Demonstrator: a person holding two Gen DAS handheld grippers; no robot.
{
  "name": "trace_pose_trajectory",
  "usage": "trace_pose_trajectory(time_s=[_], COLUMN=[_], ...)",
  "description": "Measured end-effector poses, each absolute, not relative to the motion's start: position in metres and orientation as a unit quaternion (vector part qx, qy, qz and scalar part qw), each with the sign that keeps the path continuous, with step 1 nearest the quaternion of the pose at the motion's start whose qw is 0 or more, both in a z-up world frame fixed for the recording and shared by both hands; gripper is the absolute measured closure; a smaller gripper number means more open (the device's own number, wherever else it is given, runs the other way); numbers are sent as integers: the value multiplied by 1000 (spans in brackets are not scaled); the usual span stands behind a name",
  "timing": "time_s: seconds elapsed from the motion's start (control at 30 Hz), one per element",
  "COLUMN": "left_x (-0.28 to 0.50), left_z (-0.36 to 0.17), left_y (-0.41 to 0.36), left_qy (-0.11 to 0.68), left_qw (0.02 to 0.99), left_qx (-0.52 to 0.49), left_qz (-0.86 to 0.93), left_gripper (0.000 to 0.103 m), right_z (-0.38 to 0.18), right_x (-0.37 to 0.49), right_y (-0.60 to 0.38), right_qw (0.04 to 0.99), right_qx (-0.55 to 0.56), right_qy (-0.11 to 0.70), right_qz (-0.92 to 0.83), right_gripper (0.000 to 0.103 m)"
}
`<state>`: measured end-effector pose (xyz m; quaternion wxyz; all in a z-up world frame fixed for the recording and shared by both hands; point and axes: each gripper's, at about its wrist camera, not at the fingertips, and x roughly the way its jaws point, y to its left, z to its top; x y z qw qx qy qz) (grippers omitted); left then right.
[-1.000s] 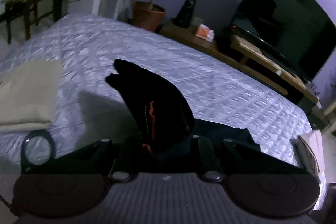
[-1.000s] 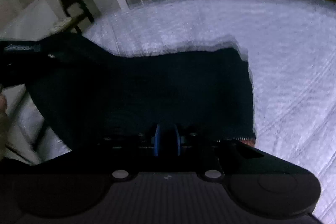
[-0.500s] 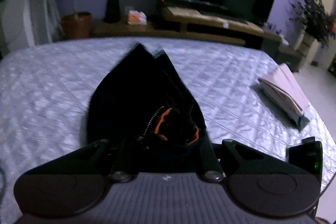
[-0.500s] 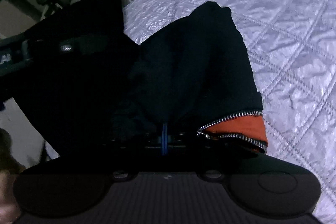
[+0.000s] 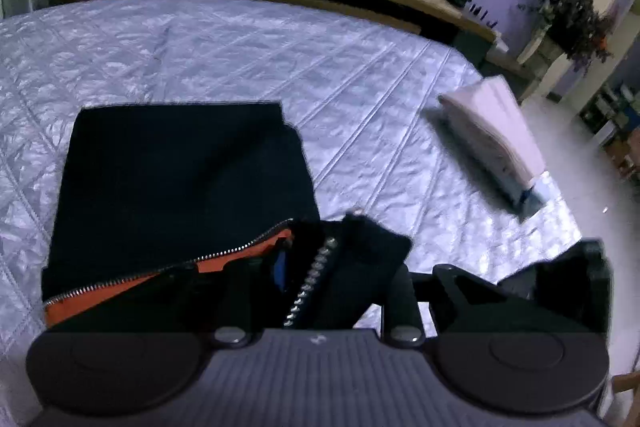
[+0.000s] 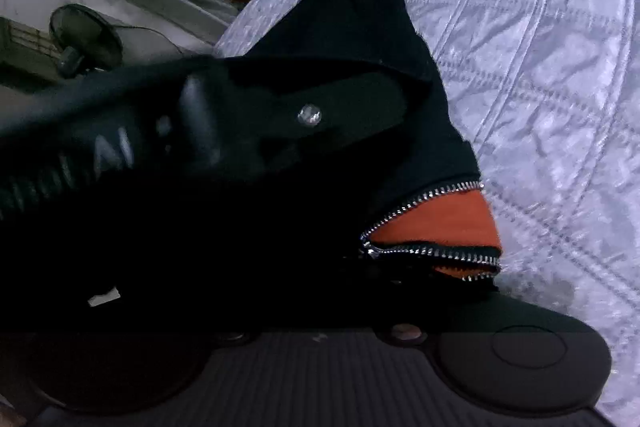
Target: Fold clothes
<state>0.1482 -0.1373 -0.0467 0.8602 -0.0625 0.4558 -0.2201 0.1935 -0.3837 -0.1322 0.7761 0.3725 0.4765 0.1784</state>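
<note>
The jacket [image 5: 180, 179] is matt black cloth with a bright orange cloth lining [image 6: 436, 219] and a shiny metal zip [image 5: 160, 269]. It lies on a quilted bedspread [image 5: 360, 75] of glossy, crinkled fabric. The left gripper [image 5: 316, 291] and the right gripper [image 6: 312, 307] look like matt dark plastic with ribbed tops.

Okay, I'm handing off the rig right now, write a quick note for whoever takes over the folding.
Left claw: shut on the black jacket at its near zipper edge.
Right claw: fingers hidden under the same jacket; grip cannot be confirmed.
Jacket lies on the quilted bed, far part flat and squared, orange lining showing.
A folded pale garment sits to the right.
Left: finish the near fold, tuck the lining, release.
</note>
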Motion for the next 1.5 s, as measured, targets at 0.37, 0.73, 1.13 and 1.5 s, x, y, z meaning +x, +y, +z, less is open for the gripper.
trace_pose_trajectory(time_s=[0.37, 0.73, 1.13, 1.5], left_x=[153, 146, 143, 119], left_z=[-20, -19, -53, -90], left_y=[-68, -77, 29, 50], left_qy=[425, 412, 438, 456], left_qw=[846, 833, 853, 826], left_qx=[-210, -282, -268, -315], left_qz=[-243, -241, -90, -97], left_gripper=[64, 62, 60, 55], right_z=[-57, -43, -29, -34], right_x=[149, 138, 170, 224], right_y=[-430, -454, -371, -356], right_qw=[861, 897, 904, 887], right_qx=[315, 251, 89, 9], right_qy=[398, 363, 375, 397], right_qz=[31, 2, 185, 237], right_gripper=[60, 45, 39, 70])
